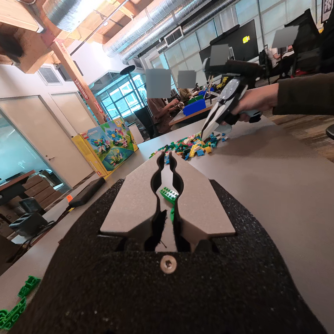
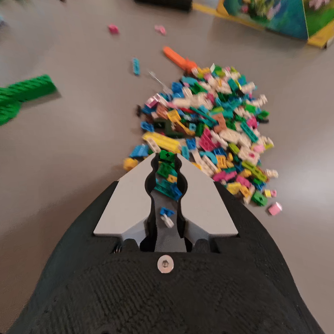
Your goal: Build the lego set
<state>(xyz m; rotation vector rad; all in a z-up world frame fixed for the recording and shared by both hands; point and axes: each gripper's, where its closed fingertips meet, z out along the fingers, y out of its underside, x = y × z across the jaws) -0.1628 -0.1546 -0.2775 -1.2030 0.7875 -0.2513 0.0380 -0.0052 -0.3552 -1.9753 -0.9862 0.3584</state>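
Note:
A heap of small mixed-colour lego pieces point(image 2: 216, 126) lies on the grey table point(image 2: 72, 171); it also shows in the left wrist view point(image 1: 191, 146). My right gripper point(image 2: 166, 155) is shut on a small green brick point(image 2: 167, 155) at the near edge of the heap. In the left wrist view the right gripper point(image 1: 201, 139) points down into the heap, held by a hand. My left gripper point(image 1: 167, 153) is shut, with nothing between its tips, low over the table. A green lego build point(image 1: 169, 194) lies under it, seen through the finger gap, and shows at the left of the right wrist view point(image 2: 27, 94).
The lego box point(image 1: 108, 144) stands at the table's far left edge. A black bar point(image 1: 86, 193) lies near that edge. An orange brick separator point(image 2: 179, 57) and loose pink pieces point(image 2: 113, 29) lie beyond the heap. More green parts point(image 1: 18, 298) lie at lower left. People sit at a far table. My right fingertips sit around 25 cm from my left ones. To the orange brick separator point(image 2: 179, 57): right tips about 20 cm, left tips about 30 cm.

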